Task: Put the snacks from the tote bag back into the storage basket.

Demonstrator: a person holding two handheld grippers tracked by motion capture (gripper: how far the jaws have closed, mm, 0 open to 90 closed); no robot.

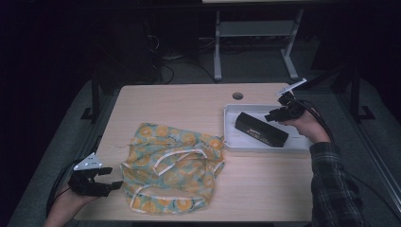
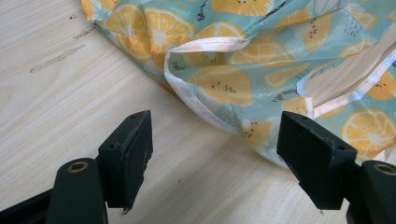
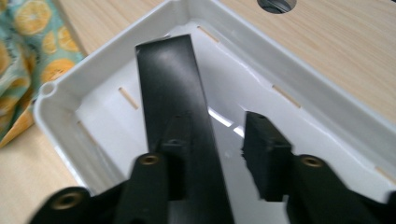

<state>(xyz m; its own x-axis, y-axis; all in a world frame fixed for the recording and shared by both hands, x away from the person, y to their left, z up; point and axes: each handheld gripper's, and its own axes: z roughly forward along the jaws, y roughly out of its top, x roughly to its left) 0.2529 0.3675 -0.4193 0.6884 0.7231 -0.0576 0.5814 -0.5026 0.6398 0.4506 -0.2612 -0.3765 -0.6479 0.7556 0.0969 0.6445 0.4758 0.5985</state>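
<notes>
Right gripper view: right tongs (image 3: pixel 212 154) straddle near end of black box (image 3: pixel 175 107) in white tray (image 3: pixel 299 88), jaws apart, unclamped; long axis runs away. Left tongs (image 2: pixel 215 154) open beside fruit-print cloth (image 2: pixel 243 70).

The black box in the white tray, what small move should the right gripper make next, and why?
Probably close the right gripper a little more on the black box before lifting. In the right gripper view the box lies in the white tray with one jaw over it and the other standing off to its side, a gap showing between, so no firm grip is visible yet.
</notes>
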